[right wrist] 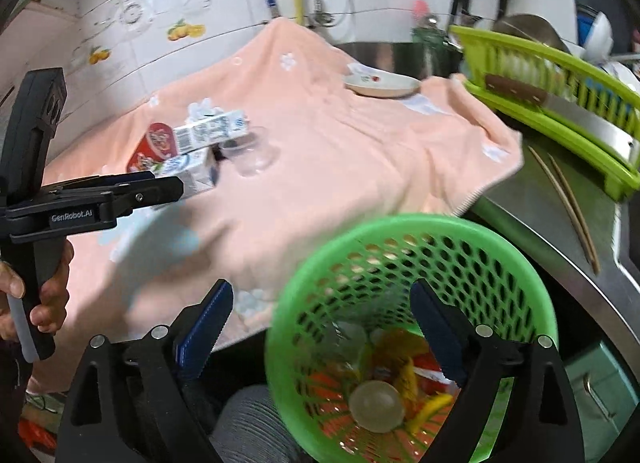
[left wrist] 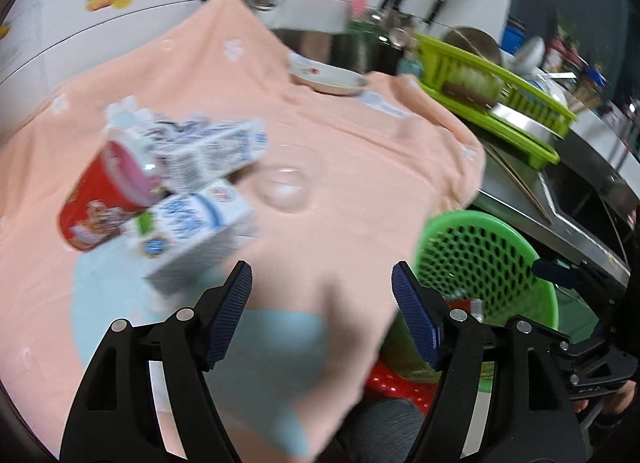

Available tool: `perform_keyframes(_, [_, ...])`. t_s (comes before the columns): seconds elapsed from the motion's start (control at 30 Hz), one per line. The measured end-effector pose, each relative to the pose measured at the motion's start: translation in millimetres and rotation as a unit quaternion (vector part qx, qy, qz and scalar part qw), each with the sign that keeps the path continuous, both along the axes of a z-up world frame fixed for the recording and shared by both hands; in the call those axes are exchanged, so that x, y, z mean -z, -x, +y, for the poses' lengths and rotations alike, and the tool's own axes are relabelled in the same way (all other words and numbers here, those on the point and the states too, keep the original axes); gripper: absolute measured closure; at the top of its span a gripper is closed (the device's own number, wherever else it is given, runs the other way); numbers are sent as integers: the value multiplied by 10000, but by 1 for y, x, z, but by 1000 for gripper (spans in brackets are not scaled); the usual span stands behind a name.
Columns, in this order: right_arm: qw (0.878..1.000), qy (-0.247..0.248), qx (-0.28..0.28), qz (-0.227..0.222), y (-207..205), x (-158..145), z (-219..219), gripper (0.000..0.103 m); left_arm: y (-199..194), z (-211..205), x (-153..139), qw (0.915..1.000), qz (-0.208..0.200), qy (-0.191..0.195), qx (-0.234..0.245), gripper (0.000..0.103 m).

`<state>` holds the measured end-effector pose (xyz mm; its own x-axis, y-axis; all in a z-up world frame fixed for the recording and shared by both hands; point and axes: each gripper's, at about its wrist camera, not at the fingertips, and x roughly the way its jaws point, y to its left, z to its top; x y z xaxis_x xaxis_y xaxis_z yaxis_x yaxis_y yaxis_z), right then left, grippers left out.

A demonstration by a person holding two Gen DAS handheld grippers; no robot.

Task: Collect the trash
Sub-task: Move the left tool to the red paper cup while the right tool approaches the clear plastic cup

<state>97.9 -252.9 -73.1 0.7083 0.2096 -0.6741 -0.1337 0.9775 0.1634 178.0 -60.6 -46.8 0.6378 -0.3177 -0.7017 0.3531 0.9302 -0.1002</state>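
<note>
A red paper cup [left wrist: 96, 203] lies on its side on the peach cloth [left wrist: 360, 167], with two white milk cartons [left wrist: 212, 151] [left wrist: 196, 231] against it. A clear plastic cup [left wrist: 286, 191] rests just right of them. My left gripper [left wrist: 322, 283] hovers open over the cloth, near the cartons, with nothing between its fingers; the right wrist view shows it side-on [right wrist: 172, 185]. My right gripper [right wrist: 322, 295] stands open and holds nothing above the near rim of the green mesh basket [right wrist: 412, 231]. Wrappers and a clear round lid [right wrist: 376, 405] lie in that basket.
A white dish [right wrist: 380, 83] sits at the cloth's far edge. A lime dish rack [right wrist: 560, 103] with a cleaver stands on the steel counter at right, chopsticks [right wrist: 568, 203] beside it. A tiled wall and hoses are behind. A hand [right wrist: 48, 295] grips the left tool.
</note>
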Motion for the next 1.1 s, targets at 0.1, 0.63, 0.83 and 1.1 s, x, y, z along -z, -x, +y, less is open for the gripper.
perform_keyframes(0.1, [9999,31,-157,-44,-11,-5,14,16,-4,22,-3,9998,-54,-24,-201,31])
perform_keyframes(0.63, [9974,128,-705,-48,-102,-18,81,16,-26,125,-5,9942,-230,-420,-959,30])
perform_keyframes(0.83, [9977,99,-668,41,-133,-13,95,16,-46,152,3,9919,-220,-665,-1059,30])
perform_keyframes(1.1, [9978,165,-576,280,-171,3,103,20,-77,168,13,9916,-251,-1023,-751,20])
